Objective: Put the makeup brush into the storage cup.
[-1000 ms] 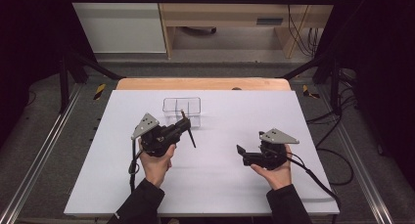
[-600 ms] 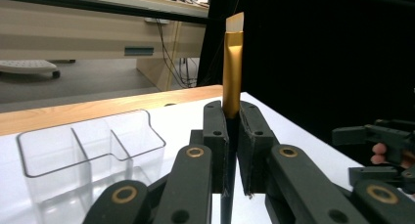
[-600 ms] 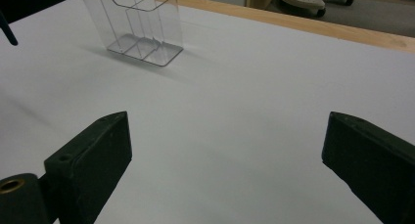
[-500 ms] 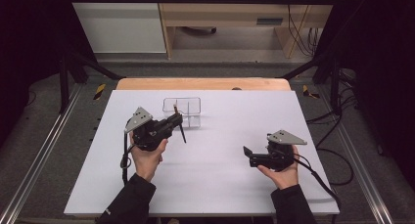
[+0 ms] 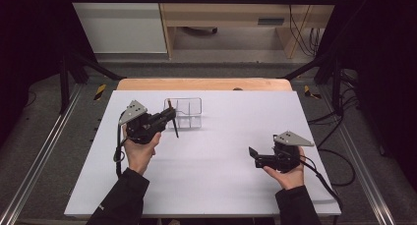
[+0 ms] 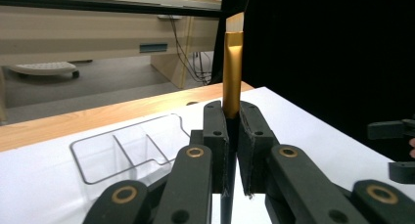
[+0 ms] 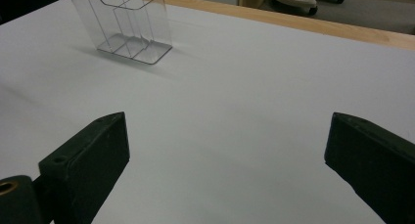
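The left claw clamps a thin brush — long axis upright, tip above the jaws — just beside the clear divided holder, which lies ahead of it. The right claw gapes wide and empty, well apart on the counter.

The high view looks forward and down from above the person's side, far enough to take in the whole counter. The left gripper view rides close behind the left tool, facing along it toward the counter's far edge. The right gripper view sits low behind the right tool, facing across the counter. All three share the clear organizer, ahead of both tools.
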